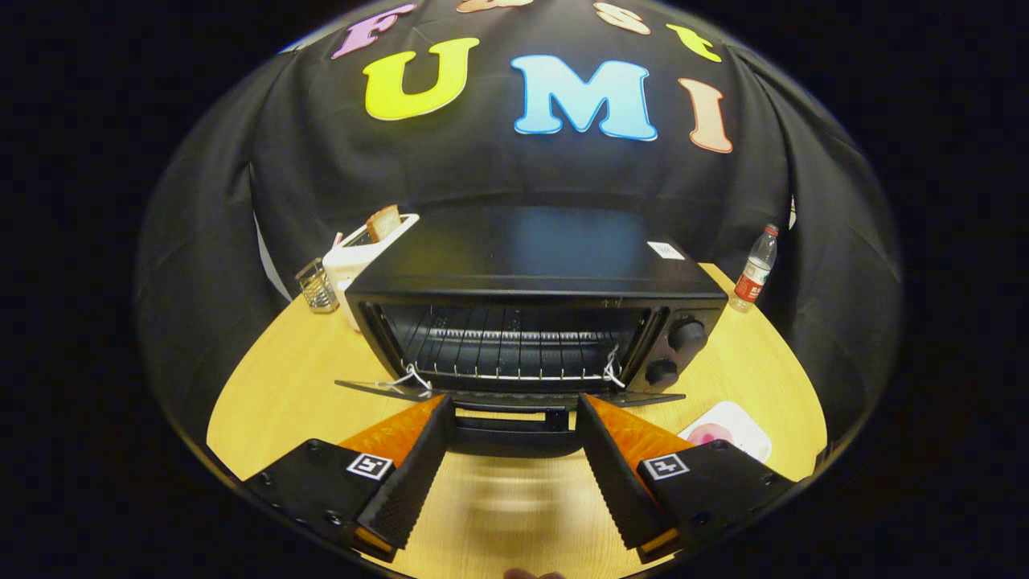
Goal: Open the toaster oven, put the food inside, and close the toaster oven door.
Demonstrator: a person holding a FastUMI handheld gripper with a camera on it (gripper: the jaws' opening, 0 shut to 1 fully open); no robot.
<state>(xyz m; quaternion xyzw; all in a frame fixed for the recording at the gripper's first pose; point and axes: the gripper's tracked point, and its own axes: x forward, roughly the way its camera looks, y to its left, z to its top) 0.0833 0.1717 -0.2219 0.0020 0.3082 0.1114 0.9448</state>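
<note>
The gripper (511, 418) is spread wide and holds nothing, its fingers (414, 474) angled over bare wooden desk (273, 394) with open surface between them. Just ahead of the fingertips lies the handle (511, 420) of the oven door (402, 392), which is dropped flat and juts toward the gripper past the oven's front edge. To the right of the right finger, near the desk's rim, sits a white plate (735, 426) with something pink (701, 435) on it, apart from the door. Beyond the door the black toaster oven (534, 265) stands open, its wire rack (514, 354) showing inside and two knobs (687, 334) at its right. Clear desk runs along both sides of the oven. Behind its left corner stand a glass (316, 285) and a white toaster (362, 253) with bread (383, 221); far right, near the desk edge, a bottle (756, 269).
</note>
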